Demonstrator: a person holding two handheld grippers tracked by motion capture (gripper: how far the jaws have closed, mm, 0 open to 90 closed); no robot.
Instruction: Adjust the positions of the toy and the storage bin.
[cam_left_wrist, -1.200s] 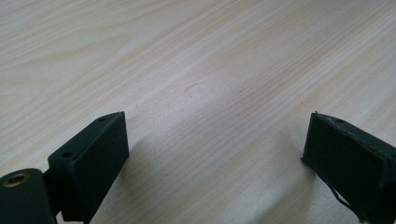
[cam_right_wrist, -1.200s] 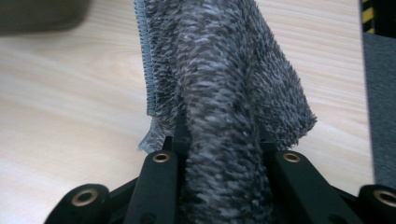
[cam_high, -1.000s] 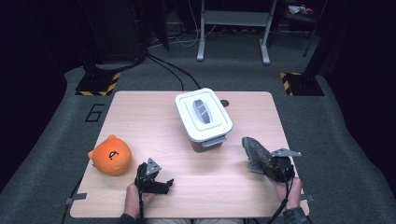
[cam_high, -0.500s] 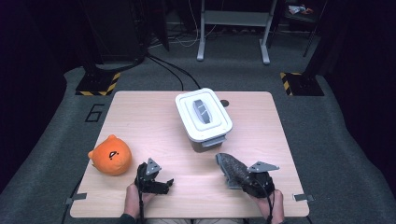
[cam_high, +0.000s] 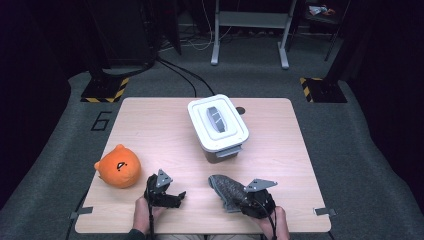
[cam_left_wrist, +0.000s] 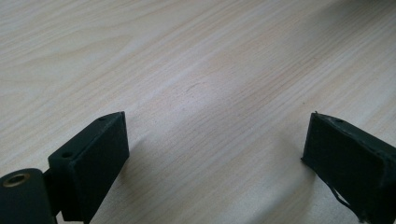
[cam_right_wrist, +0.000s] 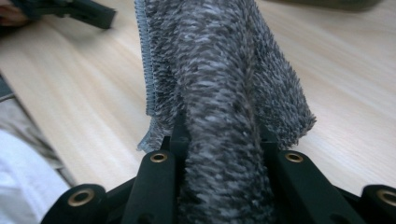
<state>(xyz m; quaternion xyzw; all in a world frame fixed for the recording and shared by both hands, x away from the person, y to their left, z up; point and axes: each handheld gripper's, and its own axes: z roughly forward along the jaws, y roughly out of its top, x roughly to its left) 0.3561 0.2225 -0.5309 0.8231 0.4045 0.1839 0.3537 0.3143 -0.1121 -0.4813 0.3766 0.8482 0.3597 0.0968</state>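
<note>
The right hand-held gripper (cam_high: 239, 196) is clamping a fuzzy grey cloth (cam_high: 226, 188) near the tabletop's (cam_high: 165, 135) front edge. The left hand-held gripper (cam_high: 176, 197) is resting beside it, jaws spread wide, gripping nothing.

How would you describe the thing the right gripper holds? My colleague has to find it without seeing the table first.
Start at the white lidded bin on the wooden table, then look toward the near edge. There the right gripper is shut on a fuzzy grey cloth. It is the only dark shaggy thing; the plush toy is orange.
</note>
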